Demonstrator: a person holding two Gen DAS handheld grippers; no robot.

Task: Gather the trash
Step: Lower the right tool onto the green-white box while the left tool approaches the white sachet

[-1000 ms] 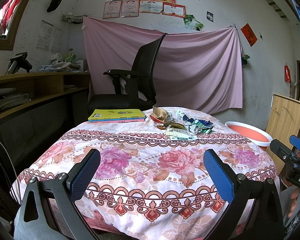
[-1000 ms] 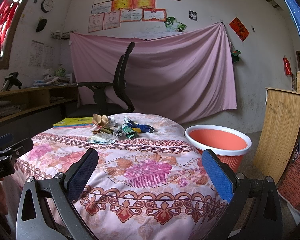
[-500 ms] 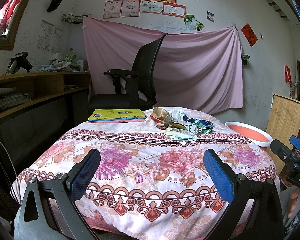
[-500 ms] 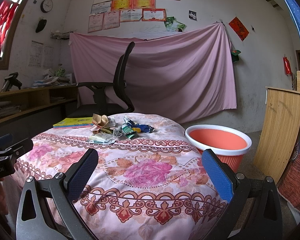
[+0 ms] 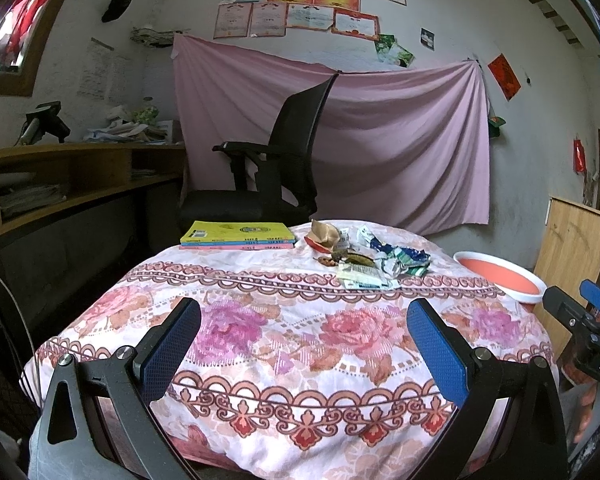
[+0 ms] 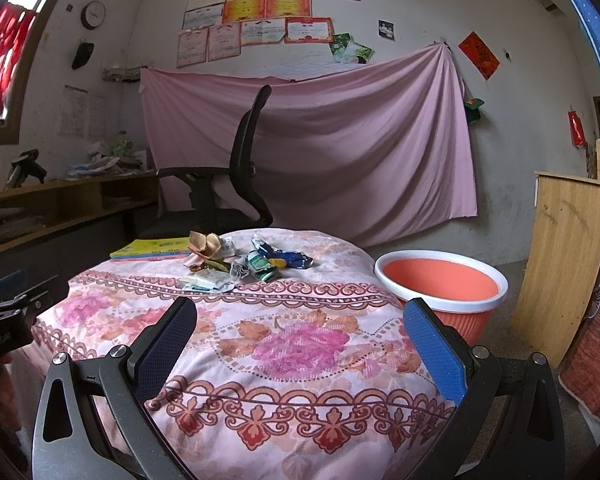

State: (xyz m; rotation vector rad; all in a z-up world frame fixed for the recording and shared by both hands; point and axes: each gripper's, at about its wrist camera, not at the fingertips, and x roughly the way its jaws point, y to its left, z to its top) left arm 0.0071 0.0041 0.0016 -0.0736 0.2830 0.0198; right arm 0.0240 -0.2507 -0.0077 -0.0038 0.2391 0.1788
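A pile of trash [image 5: 364, 258], wrappers and crumpled paper, lies at the far side of the table covered in a floral cloth [image 5: 292, 332]; it also shows in the right wrist view [image 6: 240, 266]. An orange bin with a white rim [image 6: 440, 284] stands on the floor right of the table, also in the left wrist view [image 5: 500, 276]. My left gripper [image 5: 304, 344] is open and empty above the near edge. My right gripper [image 6: 300, 344] is open and empty above the near right edge.
A stack of books [image 5: 238, 235] lies at the table's far left. A black office chair [image 5: 276, 176] stands behind the table. A wooden desk [image 5: 72, 176] runs along the left wall. A wooden board [image 6: 564, 256] leans at the right.
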